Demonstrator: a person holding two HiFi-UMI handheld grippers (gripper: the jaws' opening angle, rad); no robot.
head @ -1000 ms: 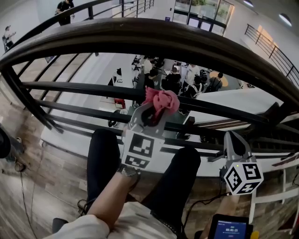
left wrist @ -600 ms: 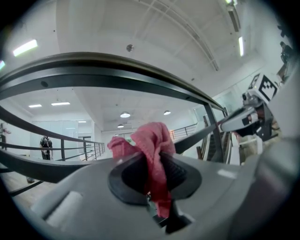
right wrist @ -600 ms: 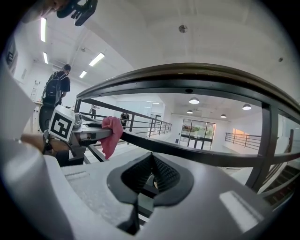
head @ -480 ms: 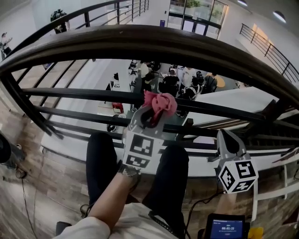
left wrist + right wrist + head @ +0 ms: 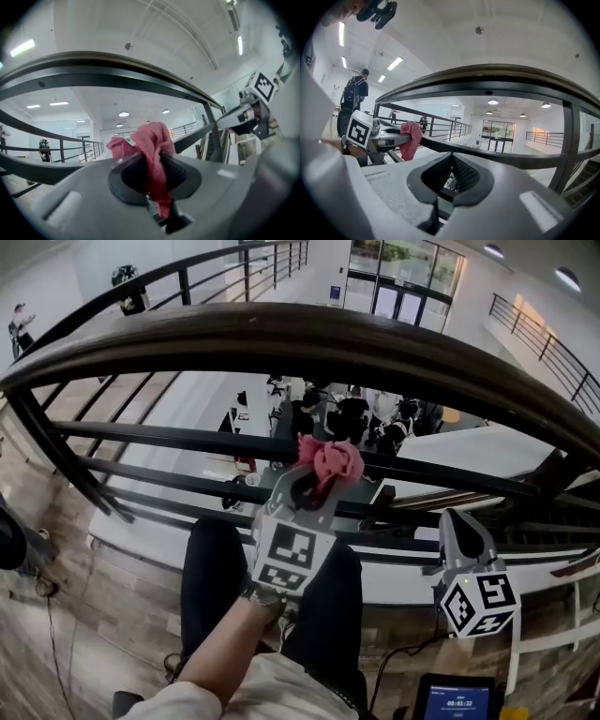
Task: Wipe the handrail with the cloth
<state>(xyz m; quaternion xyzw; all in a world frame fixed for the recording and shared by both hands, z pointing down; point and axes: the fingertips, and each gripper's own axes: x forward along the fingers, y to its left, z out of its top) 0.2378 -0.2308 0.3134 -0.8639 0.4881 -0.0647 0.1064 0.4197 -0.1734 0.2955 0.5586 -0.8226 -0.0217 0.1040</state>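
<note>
The setting is a bright upper gallery over an atrium, with a wood-plank floor (image 5: pixel 84 615) underfoot and a group of people (image 5: pixel 356 413) gathered on the level below. The broad, dark handrail (image 5: pixel 309 329) arcs across the top of the head view, and thinner horizontal bars (image 5: pixel 169 437) run beneath it. Over the last second little has altered. The head view has shifted a touch, and the left hand-held gripper (image 5: pixel 309 486) has drifted slightly rightward and lower while staying at the height of those lower bars. It is clamped on the bunched pink cloth (image 5: pixel 330 457). In its own view the cloth (image 5: pixel 150 145) is pinched between the pads and bulges above them, while the handrail (image 5: pixel 117 70) passes overhead, apart from it. Wiping therefore looks not yet begun: judging from this, the cloth must rise to meet the rail's surface before any stroke counts. The right hand-held gripper (image 5: pixel 459 521) waits low at the right, its jaws closed together on nothing (image 5: pixel 452 161), well apart from the cloth.
</note>
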